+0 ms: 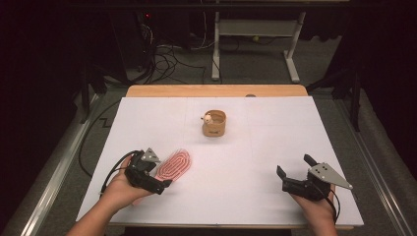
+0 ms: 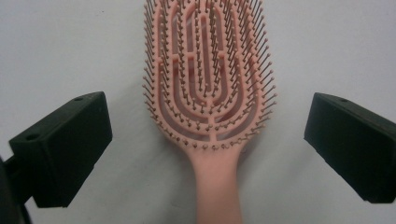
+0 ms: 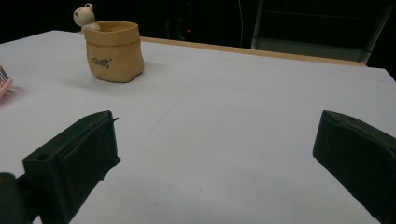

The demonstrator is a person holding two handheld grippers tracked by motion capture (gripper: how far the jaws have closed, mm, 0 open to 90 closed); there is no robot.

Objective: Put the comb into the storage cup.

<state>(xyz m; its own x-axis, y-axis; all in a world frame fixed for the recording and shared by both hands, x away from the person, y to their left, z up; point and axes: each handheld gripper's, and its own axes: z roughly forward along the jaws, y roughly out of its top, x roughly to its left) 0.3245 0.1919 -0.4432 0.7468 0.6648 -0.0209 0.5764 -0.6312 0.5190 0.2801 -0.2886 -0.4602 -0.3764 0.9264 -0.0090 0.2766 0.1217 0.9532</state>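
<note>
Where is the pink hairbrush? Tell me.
In the high view, the hairbrush lies near the table's front left, under the open left gripper.

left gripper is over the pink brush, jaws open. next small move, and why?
Probably lower the left gripper a little and close on the brush handle. Its jaws stand wide open on either side of the pink hairbrush, with the handle centred between them and nothing gripped yet. The brush lies flat on the white table, bristles up. The right gripper sits open, apart.
</note>
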